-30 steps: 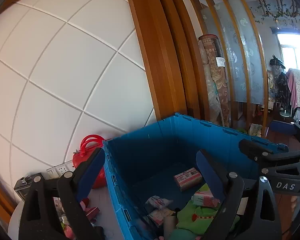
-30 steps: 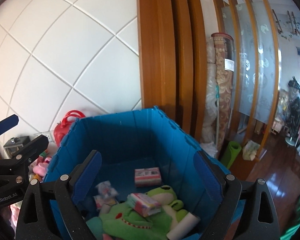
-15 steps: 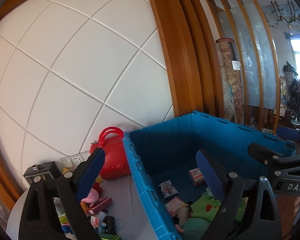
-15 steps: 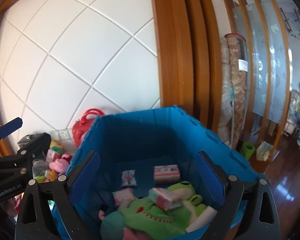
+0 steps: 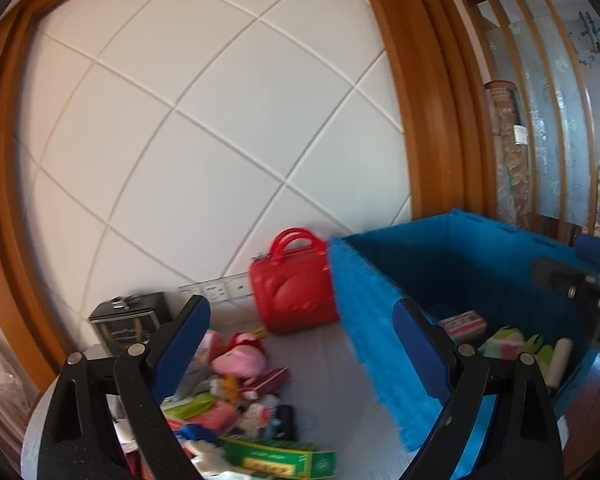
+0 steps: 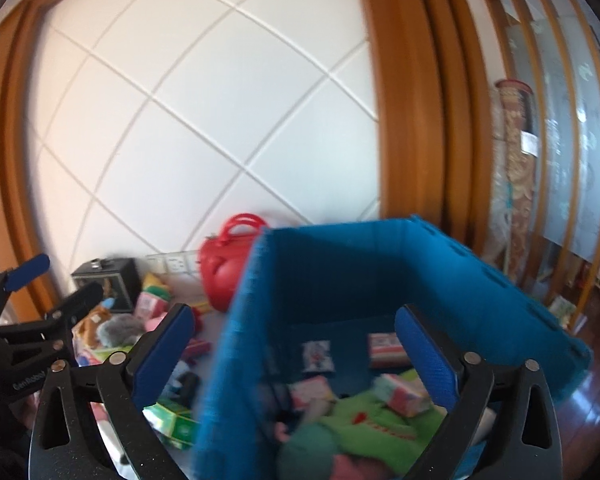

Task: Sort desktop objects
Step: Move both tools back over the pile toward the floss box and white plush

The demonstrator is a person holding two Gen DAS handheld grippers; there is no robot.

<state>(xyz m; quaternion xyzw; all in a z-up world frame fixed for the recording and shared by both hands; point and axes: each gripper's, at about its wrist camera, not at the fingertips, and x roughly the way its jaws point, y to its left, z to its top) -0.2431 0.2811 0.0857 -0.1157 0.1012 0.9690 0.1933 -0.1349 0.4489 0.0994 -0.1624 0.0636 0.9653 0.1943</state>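
**Operator:** What is the step in hand, and how is it done well?

**Technician:** Judged from the layout, the step is the return from the blue crate (image 5: pixel 480 264) to the loose pile for another pick. The crate fills the right half of the left wrist view; the pile (image 5: pixel 236 392) lies on the grey tabletop (image 5: pixel 324 376) at lower left. The left gripper (image 5: pixel 300 360) stands wide and empty, its right finger in front of the crate wall. Bring it clear of that wall, then settle on one item on top of the heap, such as the pink plush (image 5: pixel 240 360) or the green box (image 5: pixel 280 456), before closing. The red handbag (image 5: pixel 296 284) stands against the wall, just beside the crate; leave it until the small items are cleared.

**Operator:** And the right gripper?

**Technician:** The right gripper (image 6: pixel 296 356) is opening, nothing between its jaws. In its view it straddles the crate's near corner (image 6: pixel 236 340), with the green frog plush (image 6: pixel 380 428) and small packets (image 6: pixel 384 346) already inside.

**Operator:** What differs from the earlier frames?

**Technician:** Both views have swung leftward. A second ago the crate filled the lower centre of each frame and the pile was barely visible at the left edge; now the crate sits right and the pile is exposed. The handbag has shifted from lower left toward centre. Crate contents appear unchanged.
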